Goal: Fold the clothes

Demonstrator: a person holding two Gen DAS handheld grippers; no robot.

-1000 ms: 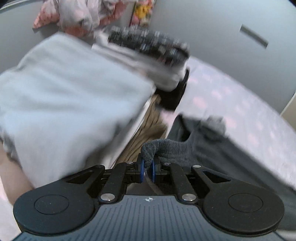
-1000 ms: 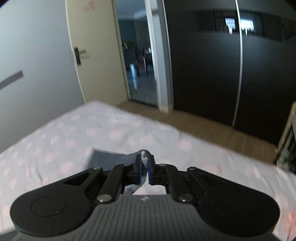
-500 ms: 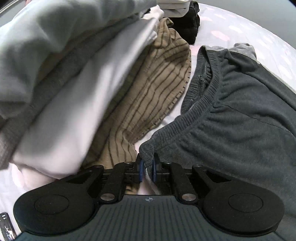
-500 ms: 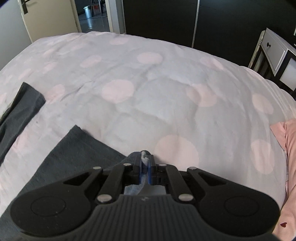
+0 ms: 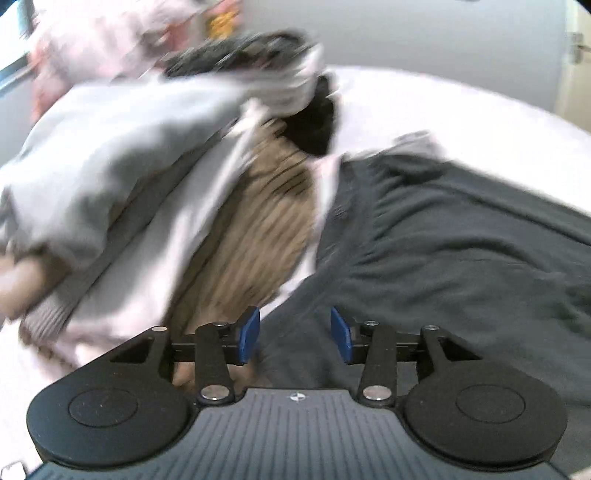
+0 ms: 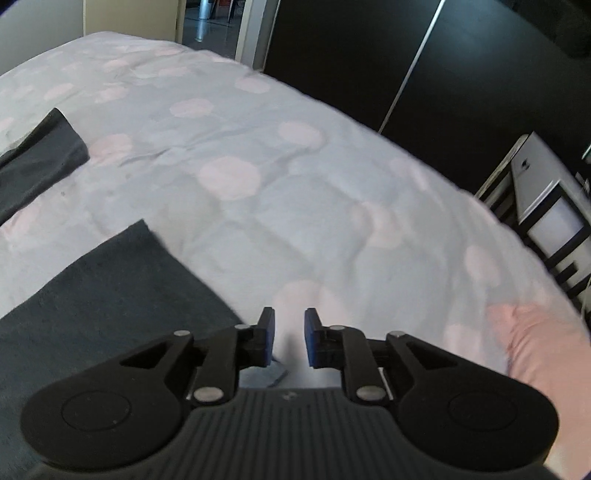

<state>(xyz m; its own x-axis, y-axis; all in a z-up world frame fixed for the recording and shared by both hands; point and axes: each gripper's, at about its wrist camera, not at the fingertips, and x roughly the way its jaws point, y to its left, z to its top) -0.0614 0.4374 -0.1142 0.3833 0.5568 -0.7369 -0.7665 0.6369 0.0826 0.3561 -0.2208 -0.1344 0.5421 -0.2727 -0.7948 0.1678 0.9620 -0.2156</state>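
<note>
- pale bedding [image 6: 295, 177] with faded pink polka dots is covering the whole bed, and a dark wardrobe [image 6: 388, 48] is standing behind it in the right wrist view, with an open doorway [image 6: 214, 18] at the far left of that wall.
- at the left of the left wrist view, a blurred stack of folded clothes [image 5: 122, 177] is lying on the bed: a light grey piece on top, white under it, and a tan striped knit [image 5: 258, 229] sticking out at the right edge.
- a black garment [image 5: 314, 122] is sitting behind the tan knit, at the far end of the stack.
- just right of the stack, the dark grey sweater [image 5: 443, 251] is lying spread on the bedding, its ribbed edge running close beside the tan knit.
- the left gripper [image 5: 294, 334] is hovering low over the near edge of the sweater, its blue pads wide apart and gripping nothing.
- in the right wrist view, a corner of the dark grey fabric [image 6: 92, 295] is lying flat at the lower left, and a dark sleeve end [image 6: 44, 147] is resting further back at the left edge.
- the right gripper [image 6: 289, 338] is sitting above bare bedding just right of that corner, its pads parted and empty.
- a pink cloth [image 6: 535, 343] is lying at the right edge of the bed.
</note>
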